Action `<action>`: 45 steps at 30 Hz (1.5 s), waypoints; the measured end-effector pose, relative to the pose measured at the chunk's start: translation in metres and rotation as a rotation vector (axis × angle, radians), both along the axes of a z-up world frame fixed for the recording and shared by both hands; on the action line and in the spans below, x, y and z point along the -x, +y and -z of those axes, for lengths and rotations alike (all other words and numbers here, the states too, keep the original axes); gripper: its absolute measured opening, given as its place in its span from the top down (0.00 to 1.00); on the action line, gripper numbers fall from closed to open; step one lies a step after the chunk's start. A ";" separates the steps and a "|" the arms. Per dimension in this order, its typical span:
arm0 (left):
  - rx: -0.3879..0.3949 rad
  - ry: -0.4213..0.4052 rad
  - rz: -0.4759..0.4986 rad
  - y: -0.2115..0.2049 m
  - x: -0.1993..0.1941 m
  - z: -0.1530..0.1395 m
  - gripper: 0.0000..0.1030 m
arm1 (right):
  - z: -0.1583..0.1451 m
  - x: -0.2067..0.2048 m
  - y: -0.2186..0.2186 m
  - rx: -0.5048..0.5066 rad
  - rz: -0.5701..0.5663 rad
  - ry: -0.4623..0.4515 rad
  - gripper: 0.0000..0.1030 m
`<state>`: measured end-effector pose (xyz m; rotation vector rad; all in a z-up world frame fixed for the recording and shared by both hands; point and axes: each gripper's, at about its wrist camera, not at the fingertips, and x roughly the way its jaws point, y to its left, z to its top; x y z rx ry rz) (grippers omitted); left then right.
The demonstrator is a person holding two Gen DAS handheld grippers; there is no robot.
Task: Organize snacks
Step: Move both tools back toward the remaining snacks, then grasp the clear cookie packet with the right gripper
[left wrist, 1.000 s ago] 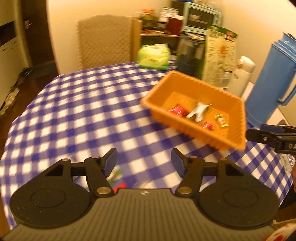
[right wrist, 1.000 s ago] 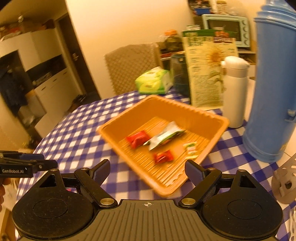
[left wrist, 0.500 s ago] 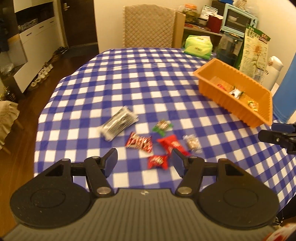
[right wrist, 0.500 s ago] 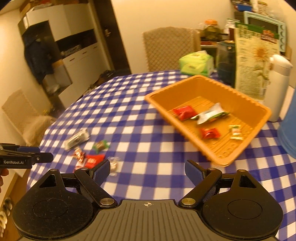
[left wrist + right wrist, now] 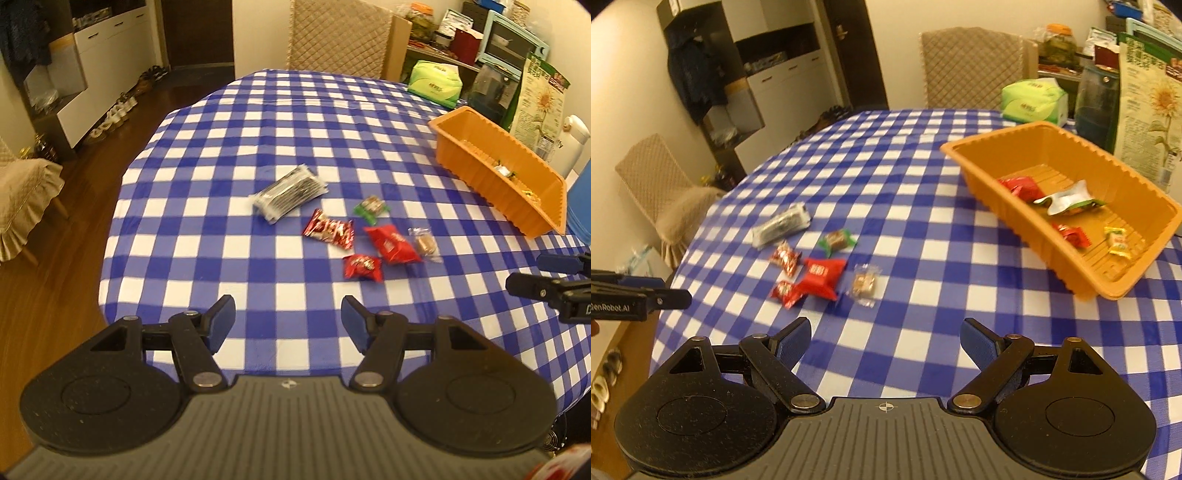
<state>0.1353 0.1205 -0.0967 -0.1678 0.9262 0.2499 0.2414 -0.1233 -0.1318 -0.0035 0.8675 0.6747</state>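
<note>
Several wrapped snacks lie loose on the blue-checked tablecloth: a silver-black pack, a red foil bar, a green candy, a big red pack, a small red pack and a clear-wrapped biscuit. An orange tray at the right holds several snacks, among them a white-green pouch. My left gripper hangs open and empty above the near table edge, short of the loose snacks. My right gripper is open and empty too, nearer than the big red pack.
A green tissue pack, a sunflower-print bag, a dark jar and a blue thermos crowd the far right behind the tray. A quilted chair stands at the far side. Wooden floor lies left of the table.
Both views have swung left, away from the tray. The loose snacks have come into sight in front of both grippers. Both stay open.
</note>
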 end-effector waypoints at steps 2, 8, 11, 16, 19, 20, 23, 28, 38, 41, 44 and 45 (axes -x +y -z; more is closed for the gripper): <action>0.001 0.003 -0.010 0.003 0.004 0.002 0.41 | 0.004 0.001 0.004 0.009 -0.008 0.010 0.15; 0.000 0.011 -0.041 0.010 0.013 0.006 0.41 | 0.016 0.001 0.014 0.034 -0.027 0.040 0.15; -0.002 0.015 -0.057 0.014 0.017 0.008 0.41 | 0.020 -0.002 0.018 0.038 -0.027 0.053 0.15; -0.006 0.023 -0.078 0.023 0.022 0.010 0.42 | 0.025 -0.011 0.025 0.045 -0.024 0.072 0.15; -0.008 0.025 -0.087 0.027 0.024 0.011 0.43 | 0.028 -0.017 0.030 0.058 -0.016 0.066 0.16; -0.008 0.025 -0.090 0.029 0.024 0.012 0.44 | 0.028 -0.020 0.032 0.059 -0.015 0.062 0.16; -0.010 0.025 -0.099 0.033 0.023 0.014 0.44 | 0.030 -0.026 0.038 0.054 -0.013 0.043 0.17; -0.025 0.026 -0.109 0.039 0.019 0.016 0.44 | 0.032 -0.038 0.049 0.057 -0.012 0.024 0.37; -0.034 0.018 -0.115 0.051 0.006 0.018 0.45 | 0.039 -0.056 0.073 0.057 -0.019 0.003 0.60; -0.036 0.018 -0.109 0.052 0.004 0.020 0.45 | 0.043 -0.059 0.078 0.069 -0.027 0.000 0.66; -0.035 0.020 -0.102 0.053 0.002 0.021 0.47 | 0.046 -0.060 0.082 0.083 -0.030 -0.003 0.68; -0.035 0.022 -0.100 0.053 0.002 0.022 0.47 | 0.047 -0.060 0.083 0.085 -0.031 -0.002 0.68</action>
